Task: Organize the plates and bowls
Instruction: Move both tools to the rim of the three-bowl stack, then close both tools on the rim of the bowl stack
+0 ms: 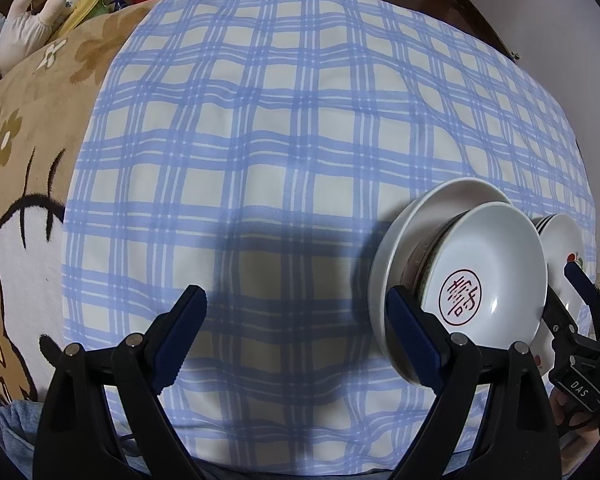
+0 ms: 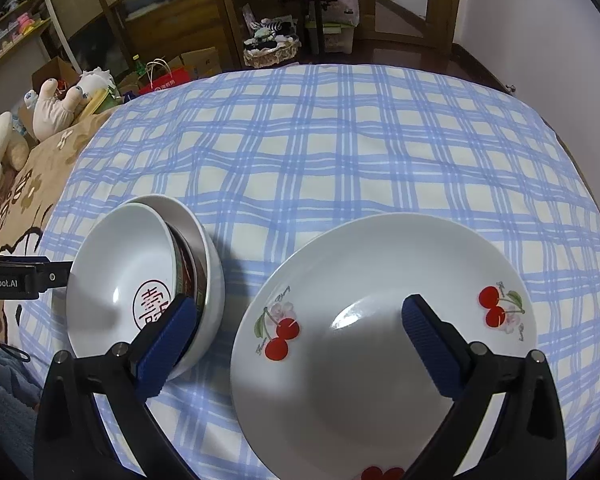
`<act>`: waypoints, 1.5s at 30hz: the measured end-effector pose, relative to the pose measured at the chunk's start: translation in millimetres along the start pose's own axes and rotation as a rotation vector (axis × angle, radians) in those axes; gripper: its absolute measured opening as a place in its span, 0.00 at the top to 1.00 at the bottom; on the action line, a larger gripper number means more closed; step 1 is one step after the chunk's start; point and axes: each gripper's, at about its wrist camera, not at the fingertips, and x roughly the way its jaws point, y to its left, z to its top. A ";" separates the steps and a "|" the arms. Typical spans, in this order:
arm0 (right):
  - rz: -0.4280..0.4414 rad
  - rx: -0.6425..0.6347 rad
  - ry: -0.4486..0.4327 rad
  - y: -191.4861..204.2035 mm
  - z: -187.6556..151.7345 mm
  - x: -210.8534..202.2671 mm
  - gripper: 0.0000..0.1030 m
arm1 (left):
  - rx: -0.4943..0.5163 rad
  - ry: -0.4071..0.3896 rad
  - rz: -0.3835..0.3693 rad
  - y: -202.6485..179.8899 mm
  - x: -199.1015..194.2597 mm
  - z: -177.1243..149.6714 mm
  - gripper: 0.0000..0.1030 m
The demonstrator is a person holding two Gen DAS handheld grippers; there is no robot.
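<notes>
Right wrist view: the right gripper (image 2: 296, 344) hangs wide open, empty, over the white cherry-printed ceramic plate (image 2: 384, 320); at nine o'clock, nested white porcelain bowls (image 2: 140, 280) sit stacked, likely sorted. The left gripper (image 1: 296, 336) gapes wide, holding nothing, over blue-checked cloth (image 1: 300, 120).

Both wrist views overhead, sharing bowl stack (image 1: 496, 268).

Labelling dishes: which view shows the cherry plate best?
Right wrist view: the cherry plate lies nearly whole on the checked cloth, cherry prints clear, between the open right hand-held gripper fingers. Left wrist view shows only a sliver at the right edge, behind the stacked bowls.
</notes>
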 end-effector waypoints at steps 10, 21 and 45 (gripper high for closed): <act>0.020 -0.063 -0.009 9.5 -2.9 -5.3 0.21 | -0.008 0.009 0.003 0.6 3.1 1.8 0.13; 0.170 -0.068 0.017 23.7 -5.0 -2.6 0.84 | 0.000 0.006 -0.005 -0.5 4.2 3.7 0.13; 0.208 0.000 0.028 22.5 -4.6 1.7 0.89 | 0.046 0.001 0.042 -11.5 4.1 -0.6 0.13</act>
